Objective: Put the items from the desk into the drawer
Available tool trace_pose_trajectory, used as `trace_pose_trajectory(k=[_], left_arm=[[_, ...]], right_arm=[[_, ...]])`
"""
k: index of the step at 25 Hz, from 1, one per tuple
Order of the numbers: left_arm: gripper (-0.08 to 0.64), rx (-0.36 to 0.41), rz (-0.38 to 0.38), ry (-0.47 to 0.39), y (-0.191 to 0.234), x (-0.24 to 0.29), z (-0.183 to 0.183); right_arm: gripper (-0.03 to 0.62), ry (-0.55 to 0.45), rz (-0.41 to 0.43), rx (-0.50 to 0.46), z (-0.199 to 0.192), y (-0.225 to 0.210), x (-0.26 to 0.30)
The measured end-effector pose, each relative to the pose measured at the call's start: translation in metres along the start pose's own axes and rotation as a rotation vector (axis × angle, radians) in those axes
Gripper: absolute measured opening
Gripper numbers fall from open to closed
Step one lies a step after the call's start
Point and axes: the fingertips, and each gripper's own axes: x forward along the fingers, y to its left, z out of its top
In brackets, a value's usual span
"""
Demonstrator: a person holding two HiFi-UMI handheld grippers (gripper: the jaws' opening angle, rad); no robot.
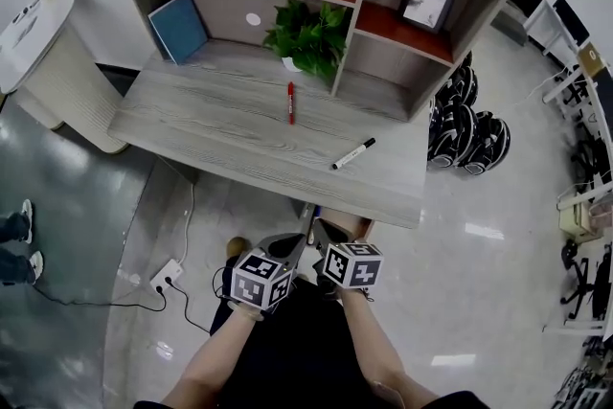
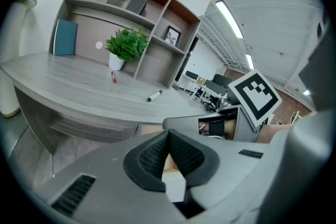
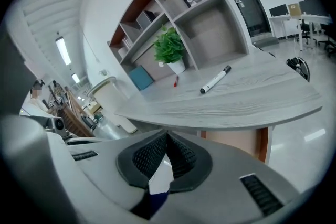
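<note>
Grey wood desk (image 1: 220,124): red pen (image 1: 291,102), white marker (image 1: 352,154), potted plant (image 1: 308,35), blue book (image 1: 179,27) leaning at back.

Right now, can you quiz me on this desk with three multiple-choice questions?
1. Where on the desk is the red marker? A in front of the potted plant; B behind it; C leaning on it.
2. Markers on the desk? A one; B two; C four.
3. How is the right claw? A wide open; B shut on a marker; C shut, empty.
1 A: it lies flat, nearer the person. 2 B: one red, one white marker. 3 C: its jaws meet with nothing between.
</note>
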Motion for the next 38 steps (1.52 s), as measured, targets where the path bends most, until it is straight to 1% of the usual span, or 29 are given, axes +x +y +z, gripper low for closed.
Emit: trace_pose_trajectory(k=[4, 9, 13, 17, 22, 25, 29, 33, 38], left_arm=[[0.020, 0.017, 0.004, -0.032, -0.005, -0.004, 0.012], [0.020, 0.032, 0.009, -0.052, -0.007, -0.006, 0.023], [0.021, 0.074, 0.046, -0.049, -0.009, -0.006, 0.027], [0.023, 0.070, 0.059, -0.047, -0.012, -0.008, 0.023], [0.023, 0.092, 0.080, -0.041, -0.013, -0.007, 0.020], [0.023, 0.091, 0.079, -0.039, -0.013, -0.006, 0.022], [0.023, 0.104, 0.083, -0.030, -0.009, 0.000, 0.024], [0.023, 0.108, 0.072, -0.018, -0.006, 0.009, 0.030], [0.023, 0.103, 0.060, -0.022, 0.007, 0.028, 0.051]], right_arm=[[0.011, -0.027, 0.012, -0.032, 0.012, 0.004, -0.007], [0.011, -0.063, 0.013, -0.064, 0.030, 0.005, -0.017], [0.011, -0.072, 0.003, -0.091, 0.037, -0.002, -0.027], [0.011, -0.085, 0.002, -0.071, 0.035, -0.005, -0.034], [0.011, -0.085, -0.009, -0.059, 0.030, -0.009, -0.033], [0.011, -0.093, -0.025, -0.044, 0.032, -0.011, -0.032], [0.011, -0.117, -0.039, 0.000, 0.040, -0.016, -0.028], [0.011, -0.131, -0.077, 0.041, 0.047, -0.027, -0.023], [0.011, -0.174, -0.125, 0.109, 0.067, -0.046, -0.006]])
